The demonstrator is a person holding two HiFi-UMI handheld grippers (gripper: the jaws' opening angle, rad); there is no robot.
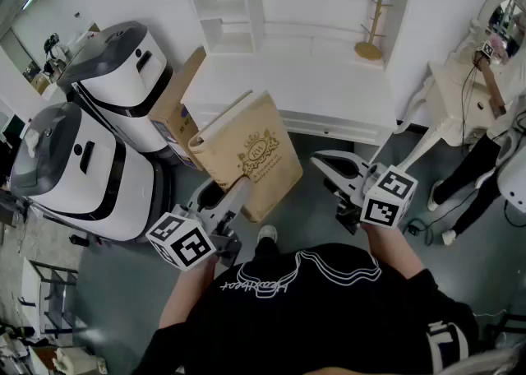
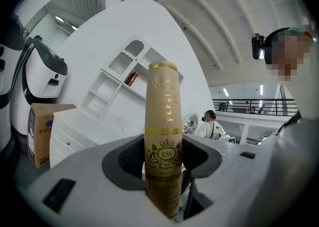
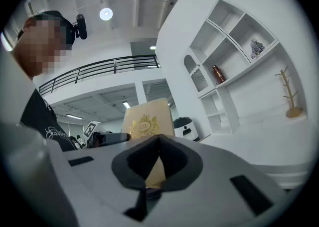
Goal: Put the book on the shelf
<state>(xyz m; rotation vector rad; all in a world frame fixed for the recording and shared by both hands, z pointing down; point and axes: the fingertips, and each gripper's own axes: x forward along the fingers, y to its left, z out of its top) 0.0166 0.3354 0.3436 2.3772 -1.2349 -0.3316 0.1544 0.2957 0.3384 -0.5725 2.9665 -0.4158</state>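
A tan hardcover book [image 1: 246,151] with a gold crest stands tilted in the air in front of the white desk [image 1: 296,85]. My left gripper [image 1: 226,205] is shut on its lower edge. In the left gripper view the book's spine [image 2: 163,121] rises upright between the dark pads [image 2: 130,159] of my left gripper [image 2: 163,164]. My right gripper [image 1: 341,176] hovers to the right of the book, apart from it and holding nothing. Its jaws meet at the tips in the right gripper view [image 3: 158,144], with the book's cover [image 3: 147,121] behind them. The white shelf unit [image 1: 246,3] stands on the desk.
Two white, dark-topped machines [image 1: 123,77] [image 1: 74,168] stand on the left, with a cardboard box [image 1: 177,106] beside the desk. A wooden peg stand [image 1: 371,32] sits on the desk at the right. A copper bottle [image 3: 218,74] is in the shelf. A person [image 1: 485,151] stands by a white vanity table [image 1: 448,98].
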